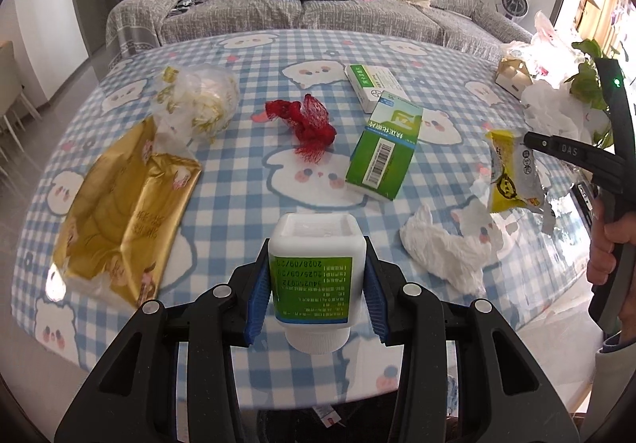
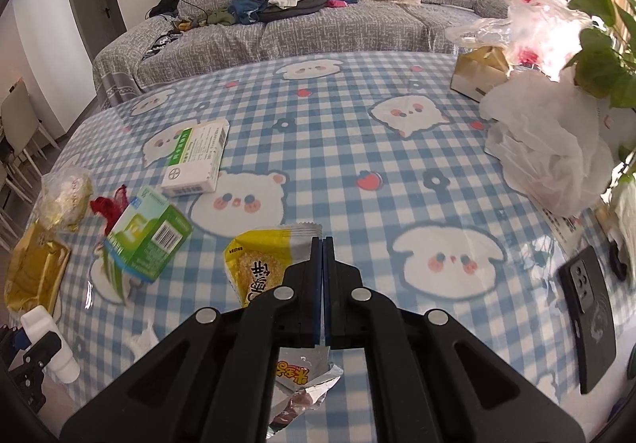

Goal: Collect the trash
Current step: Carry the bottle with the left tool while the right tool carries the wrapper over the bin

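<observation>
1. The left gripper (image 1: 317, 286) was clamped on a white bottle (image 1: 317, 264) with a green label, held by its flat sides with the cap pointing back toward the hand, above the near edge of the table (image 1: 246, 57); smooth plastic between two narrow pads looked liable to pivot or slide out if the hand tipped further.
2. The right gripper (image 2: 322, 284) was fully closed on a yellow snack wrapper (image 2: 258, 264), pinching only a thin strip of foil, over the near side of the table; the loose torn end hung below the fingers, and I judged it could tear free or snag on something.
3. Still on the table lay the green box (image 1: 383, 154) near the middle, a white box (image 1: 371, 85) just beyond it, red netting (image 1: 308, 123) to its left, a gold bag (image 1: 119, 212) at the left edge and a crumpled tissue (image 1: 445, 248) on the near right; with both hands full, none could be lifted.
4. A phone (image 2: 588, 319) sat at the table's right edge, near the white plastic bag (image 2: 552, 152); a careless sweep might have knocked it off or taken it for rubbish.
</observation>
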Available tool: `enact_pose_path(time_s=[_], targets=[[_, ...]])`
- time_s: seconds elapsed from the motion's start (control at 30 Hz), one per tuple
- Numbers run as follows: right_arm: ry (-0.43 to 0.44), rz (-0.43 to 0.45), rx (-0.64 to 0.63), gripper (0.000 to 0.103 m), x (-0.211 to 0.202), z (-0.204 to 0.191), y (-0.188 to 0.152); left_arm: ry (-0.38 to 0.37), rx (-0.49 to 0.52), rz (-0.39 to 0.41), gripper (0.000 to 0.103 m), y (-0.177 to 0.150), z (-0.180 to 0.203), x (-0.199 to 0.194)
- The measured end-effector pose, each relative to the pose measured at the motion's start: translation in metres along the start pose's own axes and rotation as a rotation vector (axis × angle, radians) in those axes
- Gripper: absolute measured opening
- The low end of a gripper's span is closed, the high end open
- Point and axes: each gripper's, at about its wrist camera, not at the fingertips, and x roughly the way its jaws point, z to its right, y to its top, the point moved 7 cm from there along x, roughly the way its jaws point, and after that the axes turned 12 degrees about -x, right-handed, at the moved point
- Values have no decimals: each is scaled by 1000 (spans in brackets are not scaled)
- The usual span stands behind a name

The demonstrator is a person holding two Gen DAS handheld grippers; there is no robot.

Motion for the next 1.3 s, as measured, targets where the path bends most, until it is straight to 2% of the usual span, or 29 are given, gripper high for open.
enact_pose_path(time_s=[0.43,0.9,1.3], targets=[[4,21,14,0,-46,-1,-34,-7,-13,24,40,-20,-8,-29],[27,55,20,0,-86,-28,-64,-22,-34,18,40,-52,-17,-50],[59,70,11,0,-116,-55,-105,-40,-57,31,40,-77,-27,-71]])
